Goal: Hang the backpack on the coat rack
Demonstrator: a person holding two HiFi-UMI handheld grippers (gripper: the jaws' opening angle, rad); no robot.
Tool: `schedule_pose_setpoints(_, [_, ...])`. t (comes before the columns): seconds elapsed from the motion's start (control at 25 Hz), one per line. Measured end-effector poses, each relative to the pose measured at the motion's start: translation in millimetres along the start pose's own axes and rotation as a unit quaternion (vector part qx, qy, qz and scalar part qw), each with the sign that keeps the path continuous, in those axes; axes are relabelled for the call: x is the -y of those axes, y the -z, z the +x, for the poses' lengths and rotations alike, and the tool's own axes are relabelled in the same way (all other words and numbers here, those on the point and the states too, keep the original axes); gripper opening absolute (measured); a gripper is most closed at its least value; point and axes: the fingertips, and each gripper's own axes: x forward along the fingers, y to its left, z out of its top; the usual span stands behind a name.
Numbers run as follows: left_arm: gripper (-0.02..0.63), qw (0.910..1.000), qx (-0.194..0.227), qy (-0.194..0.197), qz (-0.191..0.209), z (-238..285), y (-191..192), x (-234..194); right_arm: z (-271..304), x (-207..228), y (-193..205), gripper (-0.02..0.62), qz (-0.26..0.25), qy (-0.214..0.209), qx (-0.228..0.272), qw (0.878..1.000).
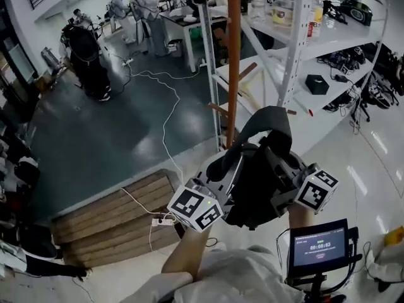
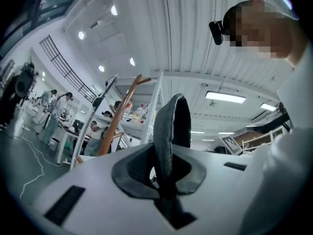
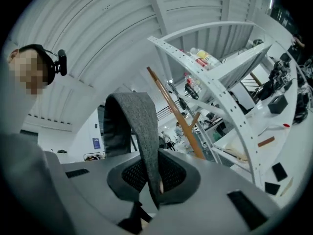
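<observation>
Grey backpack held just beside coat rack, strap loop clamped tight in jaws of left gripper and right gripper. Approach step, not yet hung; next, probably: lift loop over a peg.

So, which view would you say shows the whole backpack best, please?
The head view: the backpack shows with dark body and top loop together. Each gripper view shows only that grey loop, pinched by the left tool and right tool.
</observation>
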Motion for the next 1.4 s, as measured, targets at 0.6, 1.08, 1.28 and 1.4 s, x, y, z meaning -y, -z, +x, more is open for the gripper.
schedule_pose_setpoints(0.6, [0.037, 0.9872, 0.058, -0.074, 0.129, 35.3, -175.8, -45.5, 107.2, -41.6, -129.4, 0.037, -0.048, -0.116, -0.027, 0.992])
schedule_pose_setpoints(1.08, [0.037, 0.975, 0.042, -0.092, 0.198, 83.0, -273.1, -54.9, 142.0, -51.4, -237.1, 0.037, -0.115, -0.079, -0.05, 0.989])
schedule_pose_setpoints(1.28, [0.037, 0.9845, 0.037, -0.078, 0.153, 102.2, -290.6, -69.4, 153.9, -41.2, -257.7, 0.037, -0.113, -0.054, -0.066, 0.99])
schedule_pose_setpoints(1.4, [0.037, 0.9877, 0.024, -0.076, 0.135, 123.4, -298.9, -81.6, 166.3, -28.3, -266.7, 0.037, -0.108, -0.033, -0.083, 0.99])
